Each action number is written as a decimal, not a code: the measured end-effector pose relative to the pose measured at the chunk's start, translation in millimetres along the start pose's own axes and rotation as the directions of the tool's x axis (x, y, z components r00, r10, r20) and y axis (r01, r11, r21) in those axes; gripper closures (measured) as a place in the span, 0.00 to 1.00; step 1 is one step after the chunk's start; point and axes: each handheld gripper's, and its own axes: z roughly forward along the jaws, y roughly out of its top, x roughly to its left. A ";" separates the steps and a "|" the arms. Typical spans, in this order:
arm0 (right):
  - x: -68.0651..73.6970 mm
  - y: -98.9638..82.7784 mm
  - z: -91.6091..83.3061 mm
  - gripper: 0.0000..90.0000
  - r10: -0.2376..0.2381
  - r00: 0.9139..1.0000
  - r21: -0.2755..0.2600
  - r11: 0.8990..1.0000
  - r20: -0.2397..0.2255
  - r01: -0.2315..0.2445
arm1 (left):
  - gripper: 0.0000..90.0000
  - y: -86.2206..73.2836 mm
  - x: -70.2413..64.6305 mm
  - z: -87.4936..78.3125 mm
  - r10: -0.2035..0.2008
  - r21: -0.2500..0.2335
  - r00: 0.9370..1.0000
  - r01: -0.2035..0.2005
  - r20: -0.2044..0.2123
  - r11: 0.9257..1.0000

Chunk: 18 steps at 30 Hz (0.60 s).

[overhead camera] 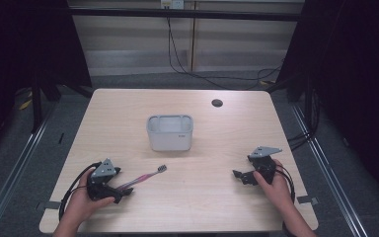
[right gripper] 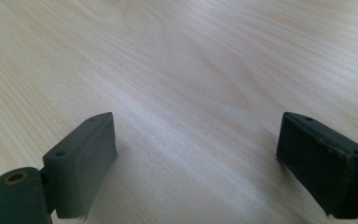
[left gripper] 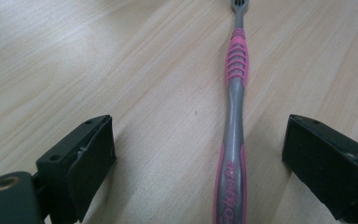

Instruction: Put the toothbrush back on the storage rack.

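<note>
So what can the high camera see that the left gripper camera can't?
The high view alone has the grey tub, the right tool, both hands and the dark floor around the table. The left gripper view alone has the Colgate lettering on the toothbrush handle and the ribbed pink grip. Both share the wooden table, the toothbrush and the open left tool.

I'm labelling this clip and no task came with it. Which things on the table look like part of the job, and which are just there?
Likely part of the job:
- pink and grey plastic toothbrush, lying flat between the open jaws of the left gripper
- grey rectangular plastic container, standing upright mid-table

Just there:
- right gripper, open over bare wood
- black round grommet in the light wooden table
</note>
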 end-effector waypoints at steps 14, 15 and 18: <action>-0.1 0.0 0.0 0.13 0.003 1.000 -0.001 1.000 -0.003 -0.003 | 0.17 16.6 -8.2 -0.4 -0.044 0.126 0.998 0.050 -0.053 0.991; -0.1 0.0 0.0 0.13 0.003 1.000 -0.001 1.000 -0.003 -0.003 | 0.17 16.6 -8.2 -0.4 -0.044 0.126 0.998 0.050 -0.053 0.991; -0.1 0.0 0.0 0.13 0.003 1.000 -0.001 1.000 -0.003 -0.003 | 0.19 20.7 -9.4 -0.6 -0.049 0.161 0.997 0.057 -0.057 0.985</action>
